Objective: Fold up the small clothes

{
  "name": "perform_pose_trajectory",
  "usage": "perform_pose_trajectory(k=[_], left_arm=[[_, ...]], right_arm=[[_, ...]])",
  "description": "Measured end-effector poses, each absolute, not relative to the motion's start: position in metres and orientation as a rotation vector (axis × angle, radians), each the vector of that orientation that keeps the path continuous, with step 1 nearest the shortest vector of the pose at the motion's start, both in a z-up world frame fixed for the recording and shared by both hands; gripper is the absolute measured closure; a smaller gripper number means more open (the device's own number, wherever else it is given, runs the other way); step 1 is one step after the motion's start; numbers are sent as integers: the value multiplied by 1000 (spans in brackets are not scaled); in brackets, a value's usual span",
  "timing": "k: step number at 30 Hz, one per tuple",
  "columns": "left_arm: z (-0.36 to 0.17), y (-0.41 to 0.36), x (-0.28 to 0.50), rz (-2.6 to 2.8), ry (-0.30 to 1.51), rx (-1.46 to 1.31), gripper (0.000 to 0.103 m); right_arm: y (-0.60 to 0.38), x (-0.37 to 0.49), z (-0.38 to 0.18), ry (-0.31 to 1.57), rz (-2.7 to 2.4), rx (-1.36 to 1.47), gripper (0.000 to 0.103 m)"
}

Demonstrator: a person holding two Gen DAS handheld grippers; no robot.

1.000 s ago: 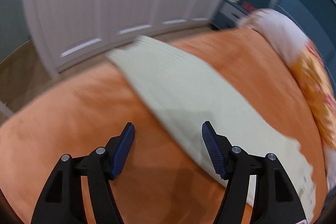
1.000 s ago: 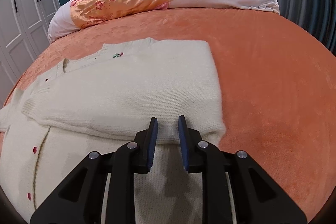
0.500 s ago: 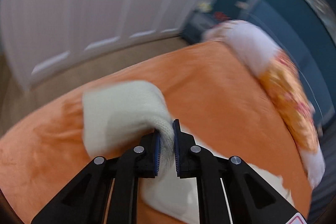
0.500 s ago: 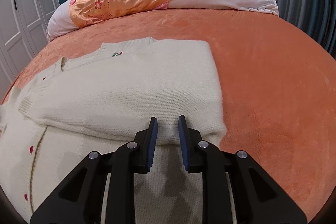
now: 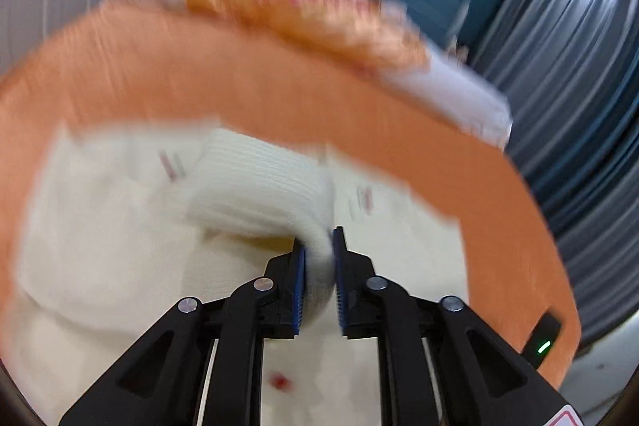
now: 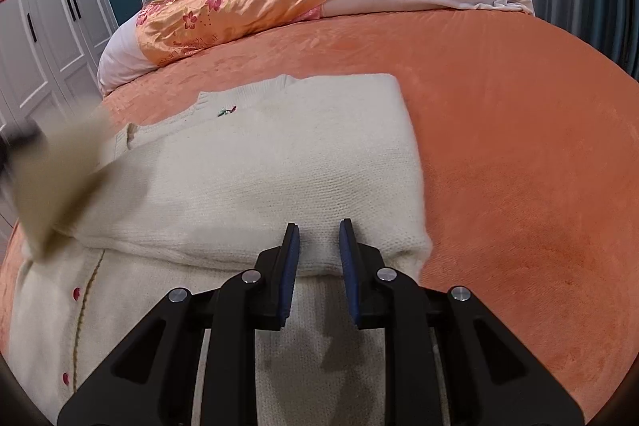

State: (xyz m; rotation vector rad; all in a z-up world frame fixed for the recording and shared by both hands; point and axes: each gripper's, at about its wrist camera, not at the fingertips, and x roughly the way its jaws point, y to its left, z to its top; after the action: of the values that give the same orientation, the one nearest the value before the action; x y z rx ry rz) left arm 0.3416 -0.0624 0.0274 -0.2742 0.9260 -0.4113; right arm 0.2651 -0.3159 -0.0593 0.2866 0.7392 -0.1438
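One fold done, second sleeve in transit.

The cream knitted cardigan with red buttons (image 6: 255, 186) lies flat on the orange plush bedspread (image 6: 519, 146); its right side is folded in, its left side is judged not yet laid, and the final folds remain. The left gripper (image 5: 319, 286), its jaws having just eased slightly apart, pinches the ribbed cream sleeve cuff (image 5: 259, 182), held above the cardigan body. The right gripper (image 6: 319, 266) has its jaws narrowly apart and grips nothing, over the folded edge; contact cannot be told.

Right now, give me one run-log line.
left claw: shut on sleeve | right claw: narrow gap, empty, over cardigan | bed
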Motion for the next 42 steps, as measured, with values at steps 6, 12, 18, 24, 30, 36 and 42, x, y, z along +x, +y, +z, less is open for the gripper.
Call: perform_pose_trajectory(k=[6,12,18,24,30,36,42], left_arm=[[-20,-56,302,-360,975,-336,67],[-8,34,285,-213,912,-377,57],[-25,128,285,-47,924,-555,57],[-25,145,300,-43,927,-626,57],[-30,141,315,-23,941,-585,57],[-36,138,314,-11,912,-554,57],[-35,146,318,-40,922,-734,57]], right_arm=[[-321,264,-59,734,-128,313,83],[-316,265,-44,760,-150,297,73],[-236,272,-2,733,45,267,39],[-149,319,-11,853,100,112,27],[-167,343,-8,863,58,236,82],[-269,325,-20,842,-45,527,62],[-315,306,-42,843,31,769,47]])
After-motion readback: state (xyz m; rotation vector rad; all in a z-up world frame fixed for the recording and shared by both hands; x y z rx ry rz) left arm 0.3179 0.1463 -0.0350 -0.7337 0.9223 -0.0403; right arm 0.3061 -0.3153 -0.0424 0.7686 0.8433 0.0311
